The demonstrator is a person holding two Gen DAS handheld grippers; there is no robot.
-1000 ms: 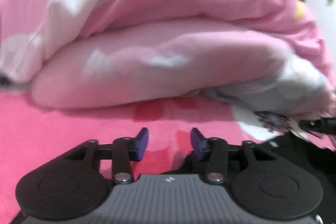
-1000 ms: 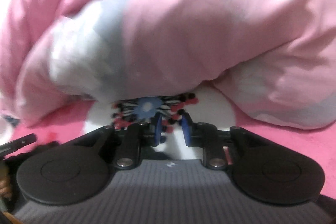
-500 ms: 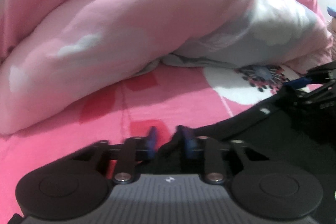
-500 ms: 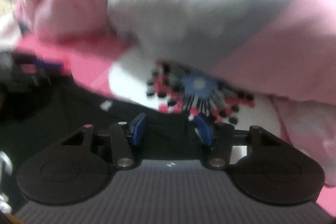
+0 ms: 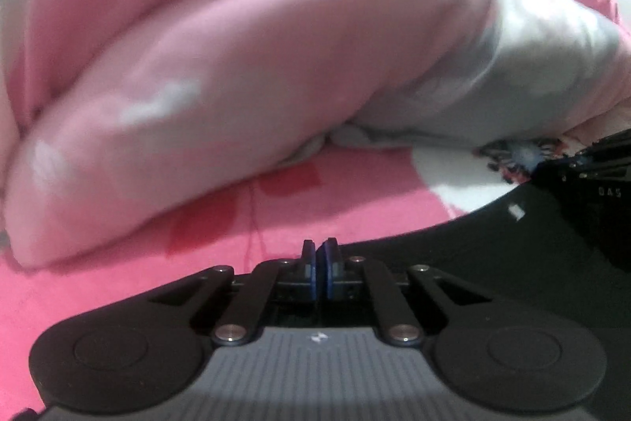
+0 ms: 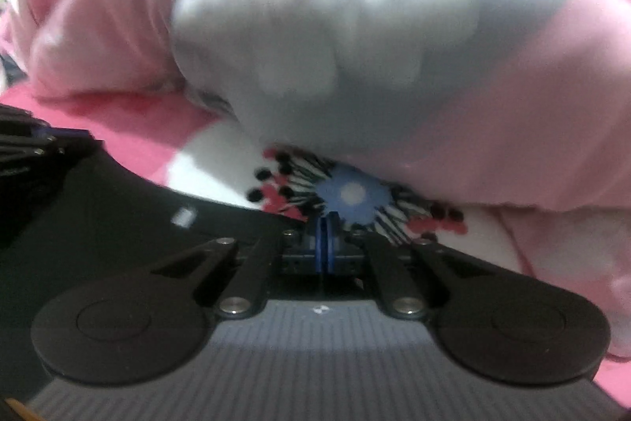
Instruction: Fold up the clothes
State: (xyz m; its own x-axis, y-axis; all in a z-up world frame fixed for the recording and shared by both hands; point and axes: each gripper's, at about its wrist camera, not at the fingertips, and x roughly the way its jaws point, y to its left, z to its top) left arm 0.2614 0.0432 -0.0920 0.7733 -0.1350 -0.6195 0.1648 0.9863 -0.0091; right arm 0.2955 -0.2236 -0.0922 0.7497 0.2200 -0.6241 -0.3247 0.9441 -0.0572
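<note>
The left gripper (image 5: 319,255) is pinching its blue pads together on the black garment's (image 5: 493,243) edge; the right gripper (image 6: 325,231) is clamping likewise. The garment is lying on the pink bedsheet (image 5: 98,287), near a bunched pink quilt (image 5: 276,66).

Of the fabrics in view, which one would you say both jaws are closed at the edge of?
The black garment, lying flat on the bright pink sheet. The pale pink and grey duvet is bunched up beyond, clear of both grippers.

We cannot tell whether either closed gripper pinches the black garment (image 5: 453,255); the pink quilt (image 6: 355,46) is blurred.
</note>
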